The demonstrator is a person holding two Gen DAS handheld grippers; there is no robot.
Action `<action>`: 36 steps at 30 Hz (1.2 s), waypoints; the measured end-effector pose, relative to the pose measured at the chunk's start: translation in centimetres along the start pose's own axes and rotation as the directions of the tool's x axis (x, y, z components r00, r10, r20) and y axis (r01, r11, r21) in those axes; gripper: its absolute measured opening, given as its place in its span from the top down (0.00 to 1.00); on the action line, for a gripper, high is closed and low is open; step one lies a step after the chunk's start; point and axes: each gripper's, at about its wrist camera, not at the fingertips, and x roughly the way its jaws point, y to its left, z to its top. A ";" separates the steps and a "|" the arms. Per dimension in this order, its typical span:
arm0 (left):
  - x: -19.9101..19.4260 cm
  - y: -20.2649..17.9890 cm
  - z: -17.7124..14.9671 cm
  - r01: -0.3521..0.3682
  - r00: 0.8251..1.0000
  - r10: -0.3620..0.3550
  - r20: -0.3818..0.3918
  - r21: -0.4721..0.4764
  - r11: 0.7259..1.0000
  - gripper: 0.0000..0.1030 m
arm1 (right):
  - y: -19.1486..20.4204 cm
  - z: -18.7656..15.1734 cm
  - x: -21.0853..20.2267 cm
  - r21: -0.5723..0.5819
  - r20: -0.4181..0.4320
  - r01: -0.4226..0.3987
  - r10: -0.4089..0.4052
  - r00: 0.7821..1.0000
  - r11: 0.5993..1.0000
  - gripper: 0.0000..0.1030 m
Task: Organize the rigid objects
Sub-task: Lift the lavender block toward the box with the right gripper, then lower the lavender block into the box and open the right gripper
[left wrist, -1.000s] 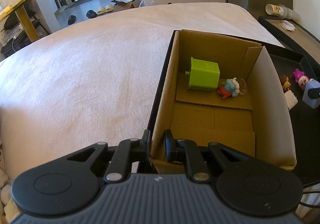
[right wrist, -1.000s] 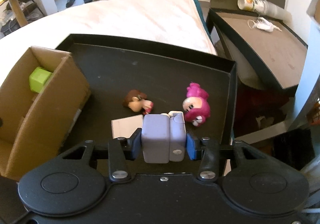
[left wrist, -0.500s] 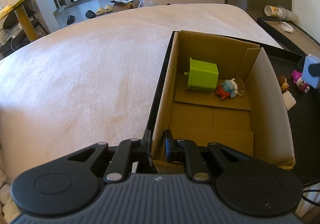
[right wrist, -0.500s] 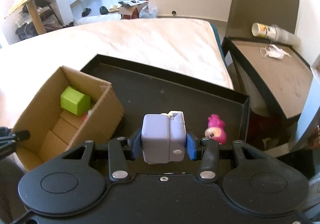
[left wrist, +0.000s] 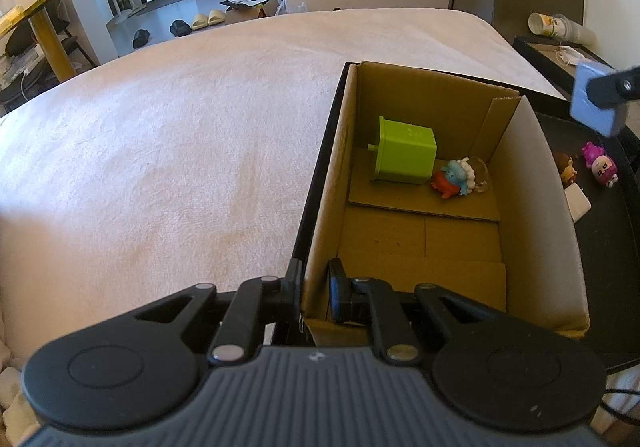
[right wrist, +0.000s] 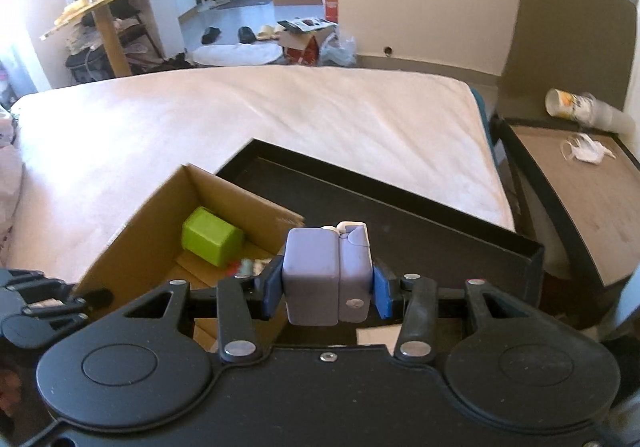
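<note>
- The left tool [left wrist: 314,289] is closed on the near left wall of the box [left wrist: 328,207]; one finger is outside the wall and one is inside.
- The box is open at the top and stands in a black tray [right wrist: 440,219], at the tray's left end.
- The tray lies on a bed [left wrist: 180,135] with a pale cover.
- Inside the box, at the far end, a green cube [left wrist: 406,155] lies on a loose sheet of cardboard.
- Just beside the cube, to its right, there is a small red and blue figure [left wrist: 454,179].
- The right tool [right wrist: 326,289] grips a lilac block [right wrist: 326,277]; the blue pads [right wrist: 274,287] press on its two sides.
- The block is in the air, above the tray and close to the right wall of the box.
- In the left wrist view the same block [left wrist: 592,103] shows at the right edge, higher than the box.
- On the tray floor, right of the box, stand a brown figure [left wrist: 566,169] and a pink figure [left wrist: 600,163], near each other.
- A white piece [left wrist: 576,201] lies close to the brown figure, partly hidden by the box wall.
</note>
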 end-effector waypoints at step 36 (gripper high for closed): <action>0.7 2.0 -0.1 0.104 0.994 -0.106 -0.012 -0.078 0.992 0.89 | 9.6 -0.9 6.8 0.096 -0.152 -0.111 0.125 0.980 0.989 0.57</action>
